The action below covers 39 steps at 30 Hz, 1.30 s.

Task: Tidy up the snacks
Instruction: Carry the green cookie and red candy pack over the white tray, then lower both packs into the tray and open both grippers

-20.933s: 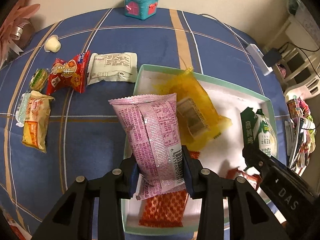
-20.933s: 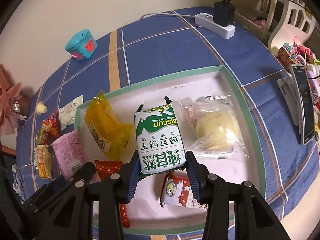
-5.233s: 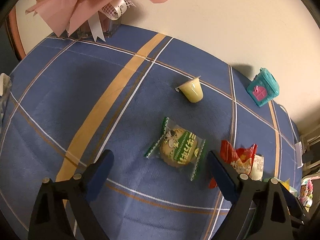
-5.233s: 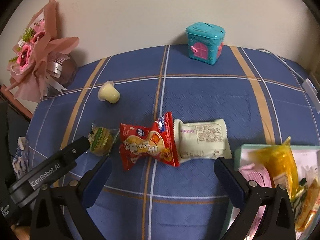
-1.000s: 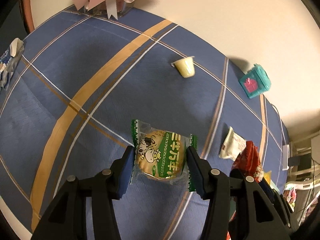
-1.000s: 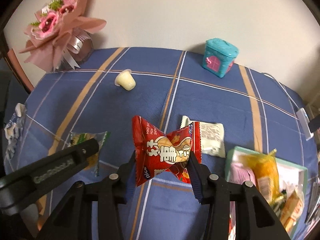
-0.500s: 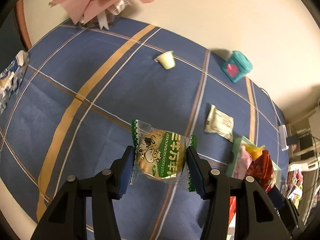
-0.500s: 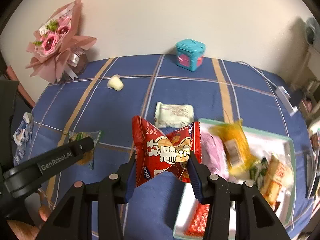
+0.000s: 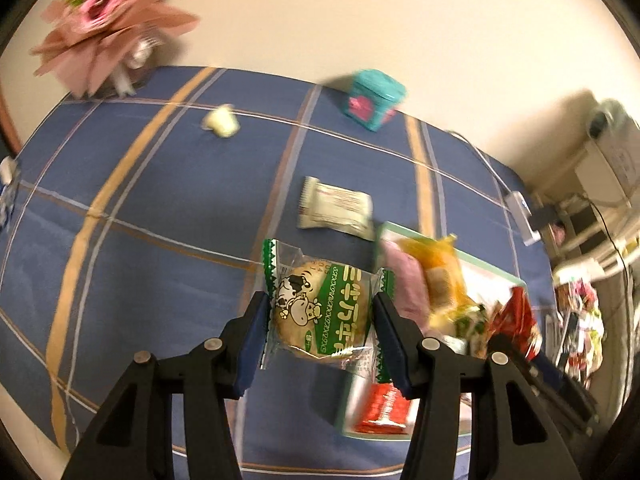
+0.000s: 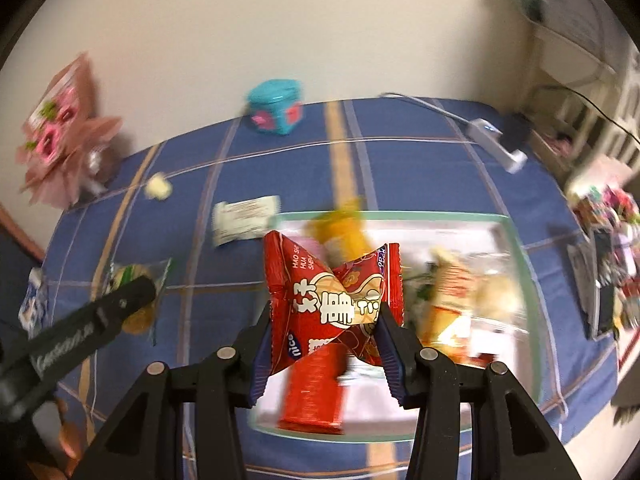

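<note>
My left gripper (image 9: 320,330) is shut on a green cookie packet (image 9: 320,308) with a cow on it, held above the blue cloth just left of the green-rimmed tray (image 9: 496,272). My right gripper (image 10: 324,340) is shut on a red peanut snack bag (image 10: 332,300), held over the tray's (image 10: 524,264) near left part. The tray holds several snacks, among them a yellow packet (image 10: 344,228) and an orange-red packet (image 10: 316,396). A white packet (image 9: 336,208) and a small jelly cup (image 9: 220,122) lie on the cloth. The frames are motion-blurred.
A teal toy box (image 9: 374,100) stands at the table's back edge and a pink bouquet (image 9: 108,24) at the back left. A white power strip (image 10: 496,144) with cable lies at the back right. Cluttered shelves (image 10: 600,248) stand off the table's right side.
Both grippers have swung right with their snacks. The tray has come nearer in both views, and the red bag now hangs over it.
</note>
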Motion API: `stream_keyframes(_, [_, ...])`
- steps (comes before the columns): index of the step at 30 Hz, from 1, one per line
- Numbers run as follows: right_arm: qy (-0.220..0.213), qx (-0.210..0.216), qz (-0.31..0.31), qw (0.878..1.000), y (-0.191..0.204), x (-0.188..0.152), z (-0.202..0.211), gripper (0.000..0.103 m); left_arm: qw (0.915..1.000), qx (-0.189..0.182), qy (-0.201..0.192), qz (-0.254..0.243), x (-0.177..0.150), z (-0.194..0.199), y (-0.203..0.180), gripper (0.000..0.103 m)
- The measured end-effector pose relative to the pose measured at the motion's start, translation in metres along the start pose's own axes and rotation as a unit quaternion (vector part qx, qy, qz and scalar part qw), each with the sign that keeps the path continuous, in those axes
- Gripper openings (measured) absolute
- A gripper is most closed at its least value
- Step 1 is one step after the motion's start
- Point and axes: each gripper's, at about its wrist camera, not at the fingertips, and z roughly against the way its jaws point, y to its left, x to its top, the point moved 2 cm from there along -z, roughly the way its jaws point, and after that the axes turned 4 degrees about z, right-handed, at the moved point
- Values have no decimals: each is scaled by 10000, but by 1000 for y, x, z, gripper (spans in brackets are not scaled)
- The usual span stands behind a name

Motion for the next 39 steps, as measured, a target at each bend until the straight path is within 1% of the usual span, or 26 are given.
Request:
stream_keyframes(3, [3, -165, -380, 9991, -38, 1, 3, 50, 9995, -174, 131, -220, -8, -5, -25, 55])
stream_keyframes(7, [41, -381, -899, 9952, -84, 0, 4, 50, 9978, -260, 273, -541, -20, -12, -55, 55])
stream_keyframes(12, [86, -494, -1301, 9902, -121, -5, 7, 50, 9943, -405, 490, -858, -36, -20, -85, 55])
stream_keyframes(14, [135, -483, -1416, 9887, -131, -7, 6, 51, 9933, -395, 555, -938, -41, -24, -91, 55])
stream_keyframes(19, [349, -457, -1546, 9863, -139, -14, -3, 51, 9913, -302, 734, -1050, -49, -34, -95, 55])
stream_keyframes(26, [728, -388, -1653, 9828, -142, -26, -27, 52, 9902, -145, 969, -996, -54, -52, -89, 55])
stream_keyframes(32, [916, -363, -1742, 9798, -145, -31, -38, 52, 9899, -73, 1072, -930, -56, -61, -86, 55])
stream_keyframes(39, [976, -375, -1794, 9782, -147, -33, -40, 54, 9889, 3, 1173, -911, -59, -69, -84, 55])
